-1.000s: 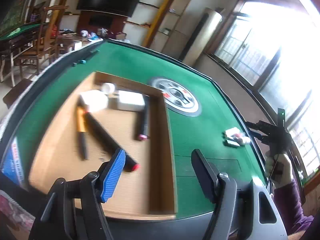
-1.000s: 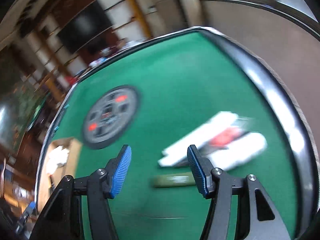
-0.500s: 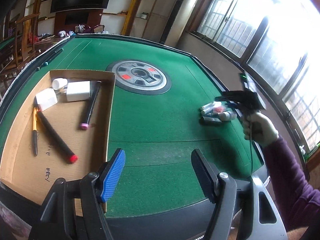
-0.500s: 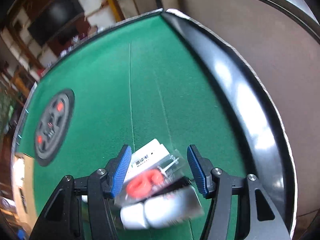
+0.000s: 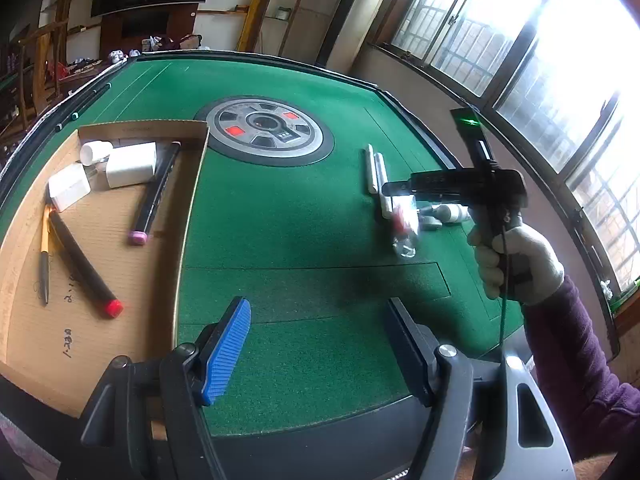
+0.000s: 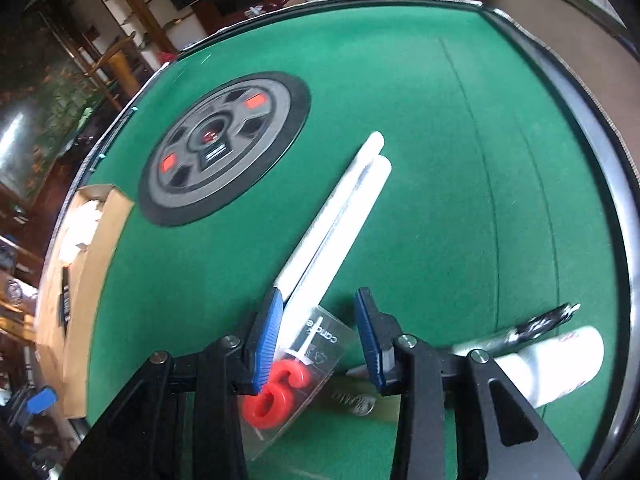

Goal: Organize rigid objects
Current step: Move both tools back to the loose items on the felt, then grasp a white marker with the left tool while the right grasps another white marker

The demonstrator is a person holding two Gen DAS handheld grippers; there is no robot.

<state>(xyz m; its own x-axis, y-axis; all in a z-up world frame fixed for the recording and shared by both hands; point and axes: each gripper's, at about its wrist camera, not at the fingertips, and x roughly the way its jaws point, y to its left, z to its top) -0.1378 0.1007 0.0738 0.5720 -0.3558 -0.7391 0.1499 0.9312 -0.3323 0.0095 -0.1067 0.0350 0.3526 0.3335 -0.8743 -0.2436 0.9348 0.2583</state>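
Observation:
A clear packet holding a red number candle (image 6: 280, 396) lies on the green felt beside two long white sticks (image 6: 344, 216). My right gripper (image 6: 319, 296) points down over the packet. Its jaws are closing with the packet between them; the left pad is at the packet's edge and the right pad stands apart from it. In the left wrist view the same packet (image 5: 402, 228) lies under the right tool, which a gloved hand (image 5: 516, 256) holds. My left gripper (image 5: 318, 308) hangs open over bare felt with nothing in it. The cardboard tray (image 5: 192, 184) holds markers, a pen and white blocks.
A white bottle (image 6: 560, 364) and a dark pen-like item (image 6: 540, 324) lie right of the packet, near the table's black rim (image 6: 600, 160). A small metal spring (image 6: 356, 400) sits under the right jaw. The round grey hub (image 5: 268, 128) is set in the table's middle.
My right gripper has come down over the candle packet and its jaws have narrowed around it. The left view has swung right, away from the tray, toward the middle of the table.

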